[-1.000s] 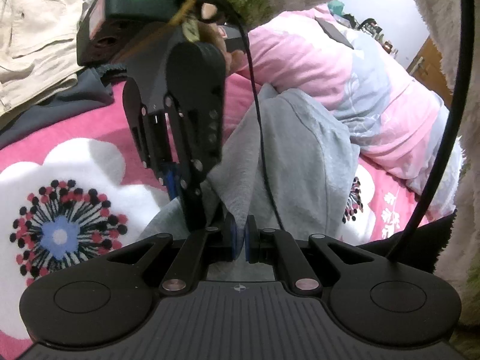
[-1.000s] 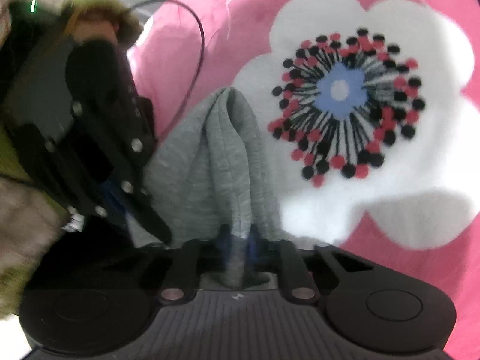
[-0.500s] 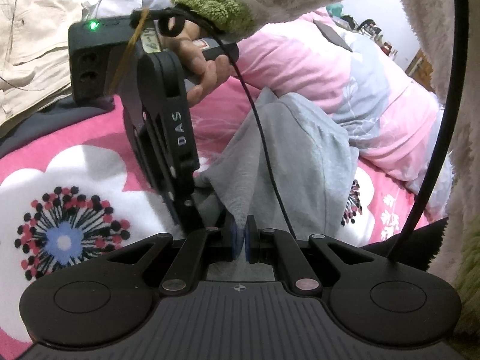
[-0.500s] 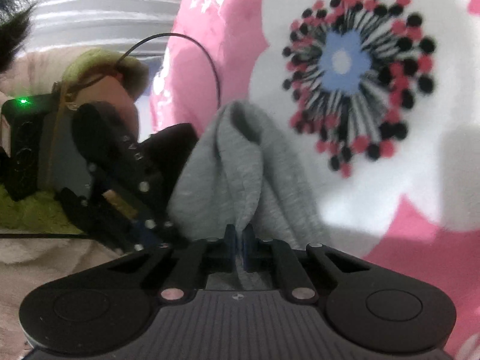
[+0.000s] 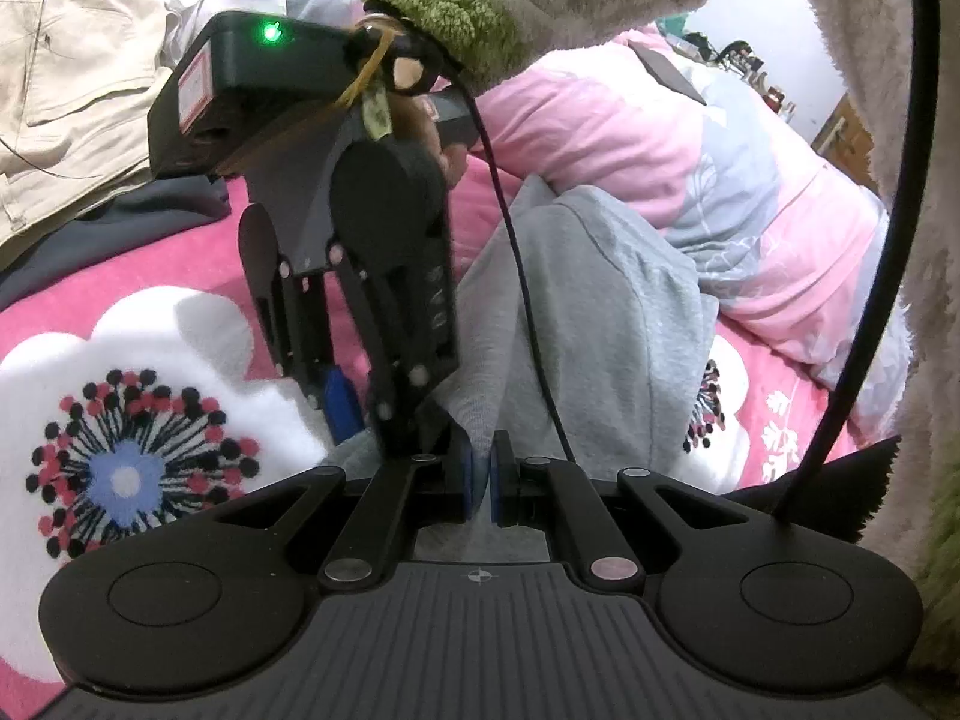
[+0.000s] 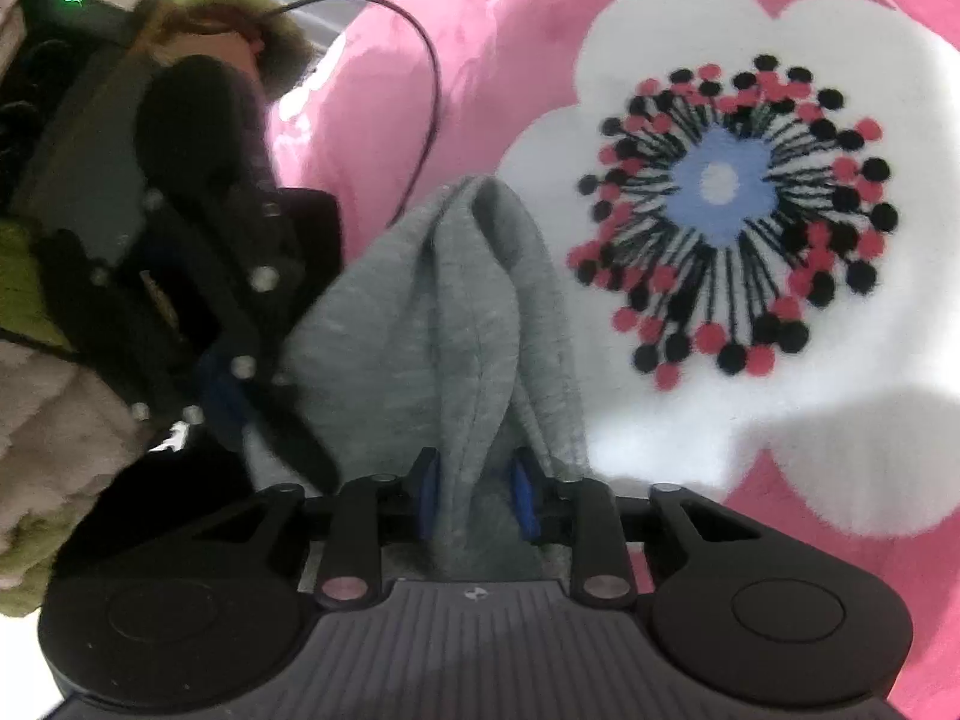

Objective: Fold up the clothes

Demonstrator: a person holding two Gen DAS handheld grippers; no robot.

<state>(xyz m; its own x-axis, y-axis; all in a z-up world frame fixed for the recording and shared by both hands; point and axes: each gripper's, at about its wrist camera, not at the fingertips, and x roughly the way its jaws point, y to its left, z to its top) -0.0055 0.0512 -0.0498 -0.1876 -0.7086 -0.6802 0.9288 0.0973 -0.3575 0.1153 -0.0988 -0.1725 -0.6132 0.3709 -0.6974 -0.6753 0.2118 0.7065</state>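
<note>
Left gripper (image 5: pixel 480 477) pinches the soft grey knit garment (image 5: pixel 594 324); right gripper (image 6: pixel 474 495), just beside it, stands parted around a fold

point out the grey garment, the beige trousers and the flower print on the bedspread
grey garment (image 6: pixel 444 312): right wrist view, the bunched folds ahead of the jaws.
beige trousers (image 5: pixel 66 96): left wrist view, the pocket panel, upper left.
flower print (image 6: pixel 729 180): right wrist view, its blue centre.

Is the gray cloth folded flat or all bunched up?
Bunched up. The gray cloth hangs in loose lumpy folds between the right gripper jaws, over the pink flower blanket.
</note>
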